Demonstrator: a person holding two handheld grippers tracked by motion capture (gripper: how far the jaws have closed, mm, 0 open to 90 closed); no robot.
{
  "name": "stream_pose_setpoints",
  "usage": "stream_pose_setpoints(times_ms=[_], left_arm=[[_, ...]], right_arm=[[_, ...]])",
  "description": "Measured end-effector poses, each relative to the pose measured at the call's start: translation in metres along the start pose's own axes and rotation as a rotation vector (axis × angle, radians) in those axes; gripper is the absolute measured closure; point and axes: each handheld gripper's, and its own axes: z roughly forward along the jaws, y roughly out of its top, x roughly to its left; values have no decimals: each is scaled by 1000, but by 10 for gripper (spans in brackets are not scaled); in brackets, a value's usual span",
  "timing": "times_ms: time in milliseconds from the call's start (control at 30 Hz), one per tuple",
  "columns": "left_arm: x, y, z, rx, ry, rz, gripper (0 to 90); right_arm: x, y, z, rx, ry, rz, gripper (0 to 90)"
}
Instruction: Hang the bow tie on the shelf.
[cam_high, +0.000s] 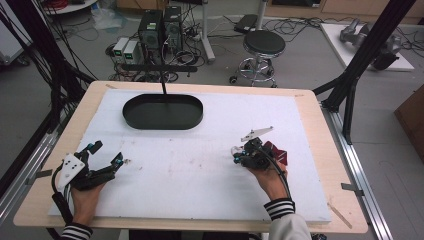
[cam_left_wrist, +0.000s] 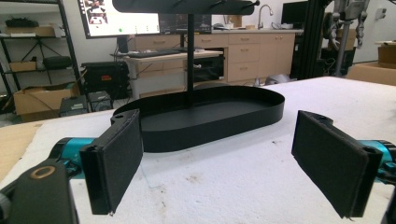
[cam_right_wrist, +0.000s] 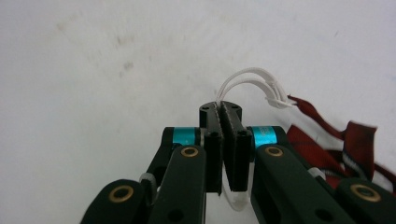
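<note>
Pinching the white loop (cam_right_wrist: 254, 81) of the red plaid cloth (cam_right_wrist: 343, 140) with our right tool (cam_right_wrist: 227, 116), jaws closed on it, right of bench centre; lift slowly toward the black stand (cam_high: 163, 112). Left tool (cam_high: 106, 156) gapes empty.

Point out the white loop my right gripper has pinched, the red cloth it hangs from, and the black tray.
white loop (cam_right_wrist: 247, 81): right gripper view, top of its arc.
red cloth (cam_right_wrist: 327, 149): right gripper view, striped fold.
black tray (cam_high: 163, 112): high view, its floor.

A black oval tray (cam_high: 150, 120) sits beyond; a stool (cam_high: 263, 44) behind.
</note>
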Motion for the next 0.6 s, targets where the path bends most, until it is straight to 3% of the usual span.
stream_pose_setpoints(times_ms=[33, 67, 100, 133, 167, 267, 433, 600], left_arm=[[0, 0, 0, 0, 0, 0, 170], [0, 0, 0, 0, 0, -1, 169], [0, 0, 0, 0, -1, -2, 169], [1, 0, 0, 1, -1, -3, 169], [1, 0, 0, 2, -1, -3, 169], [0, 0, 0, 1, -1, -2, 170], [0, 0, 0, 2, -1, -1, 170], [0, 0, 0, 3, -2, 1, 169]], right_arm=[[0, 0, 0, 0, 0, 0, 876], [-1, 1, -4, -61, 5, 18, 877], [-1, 1, -4, -61, 5, 18, 877], [-2, 2, -9, -120, 13, 37, 877], [-2, 2, -9, -120, 13, 37, 877], [-3, 3, -14, -195, 8, 69, 877], [0, 8, -23, -332, -27, 94, 877], [2, 12, -24, -387, -40, 102, 877]])
